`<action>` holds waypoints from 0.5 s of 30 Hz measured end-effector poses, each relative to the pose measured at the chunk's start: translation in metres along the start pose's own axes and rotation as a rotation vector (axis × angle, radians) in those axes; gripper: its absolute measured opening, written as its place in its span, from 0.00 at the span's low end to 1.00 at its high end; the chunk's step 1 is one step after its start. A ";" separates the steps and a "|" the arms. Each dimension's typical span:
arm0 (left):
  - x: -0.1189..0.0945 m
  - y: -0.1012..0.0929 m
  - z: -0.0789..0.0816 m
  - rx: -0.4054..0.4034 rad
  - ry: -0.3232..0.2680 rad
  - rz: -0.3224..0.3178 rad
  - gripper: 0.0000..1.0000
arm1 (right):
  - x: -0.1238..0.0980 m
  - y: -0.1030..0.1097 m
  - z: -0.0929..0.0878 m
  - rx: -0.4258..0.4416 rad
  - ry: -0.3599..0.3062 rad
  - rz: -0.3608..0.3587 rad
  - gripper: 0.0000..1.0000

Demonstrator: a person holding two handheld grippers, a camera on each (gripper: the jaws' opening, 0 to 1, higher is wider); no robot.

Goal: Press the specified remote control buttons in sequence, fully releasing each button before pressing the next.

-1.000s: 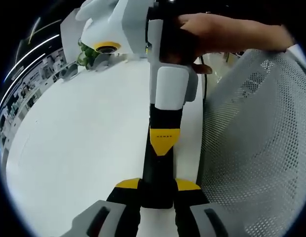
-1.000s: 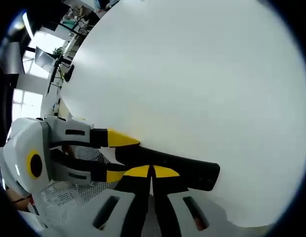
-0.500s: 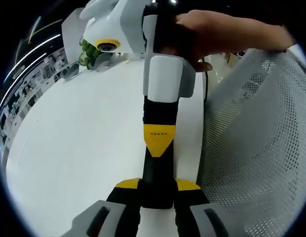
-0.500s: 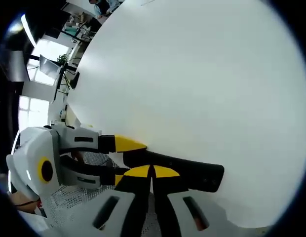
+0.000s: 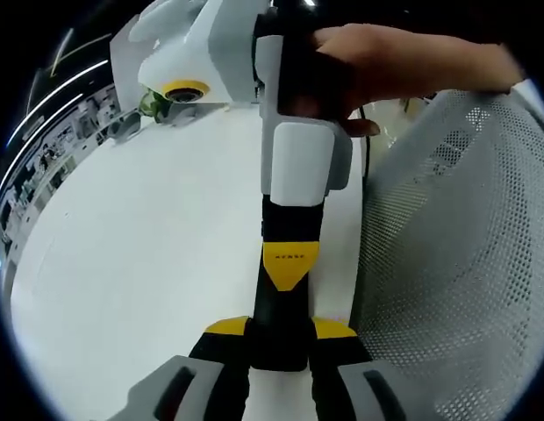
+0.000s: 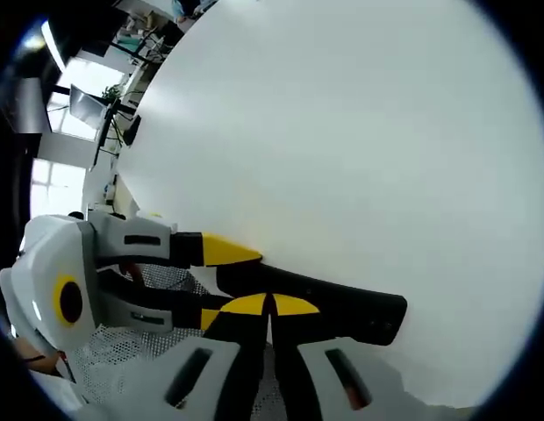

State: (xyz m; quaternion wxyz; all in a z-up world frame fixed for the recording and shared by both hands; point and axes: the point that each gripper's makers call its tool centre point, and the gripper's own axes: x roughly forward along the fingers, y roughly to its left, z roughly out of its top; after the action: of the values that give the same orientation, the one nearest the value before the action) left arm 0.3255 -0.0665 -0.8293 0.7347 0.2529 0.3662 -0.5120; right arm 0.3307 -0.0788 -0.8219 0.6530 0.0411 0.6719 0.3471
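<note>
A black remote [image 5: 274, 351] is clamped between the yellow-tipped jaws of my left gripper [image 5: 279, 329], just above the white table [image 5: 140, 254]. My right gripper [image 5: 289, 274] comes down from the top with its jaws shut, and its yellow tip rests on the remote's upper face; a hand [image 5: 395, 61] holds it. In the right gripper view, my right gripper [image 6: 270, 304] is shut with its tip on the remote [image 6: 351, 303], which points to the right. The left gripper [image 6: 221, 282] holds the remote's left end from the side. The buttons are hidden.
A white perforated mesh surface [image 5: 456, 263] rises along the table's right edge, also seen as mesh [image 6: 123, 351] at the lower left. A green plant [image 5: 149, 103] stands at the table's far side. Bare tabletop [image 6: 342, 132] spreads wide beyond the remote.
In the left gripper view the right gripper's tip rose a little along the remote half a second ago, then came back down closer to my left jaws. The left gripper's hold is unchanged.
</note>
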 end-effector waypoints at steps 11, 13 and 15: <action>0.000 -0.001 0.001 0.002 0.000 0.000 0.25 | -0.001 -0.002 0.000 0.003 0.003 -0.006 0.00; 0.000 -0.001 0.001 0.003 -0.002 -0.002 0.25 | -0.001 -0.002 0.000 0.009 0.001 -0.004 0.00; 0.000 -0.001 0.000 0.003 -0.002 -0.002 0.25 | 0.000 -0.001 0.000 0.005 0.001 -0.009 0.00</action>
State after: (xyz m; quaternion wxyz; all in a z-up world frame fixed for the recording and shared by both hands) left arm 0.3251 -0.0672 -0.8291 0.7340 0.2533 0.3650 -0.5137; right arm 0.3314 -0.0800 -0.8224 0.6542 0.0396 0.6731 0.3426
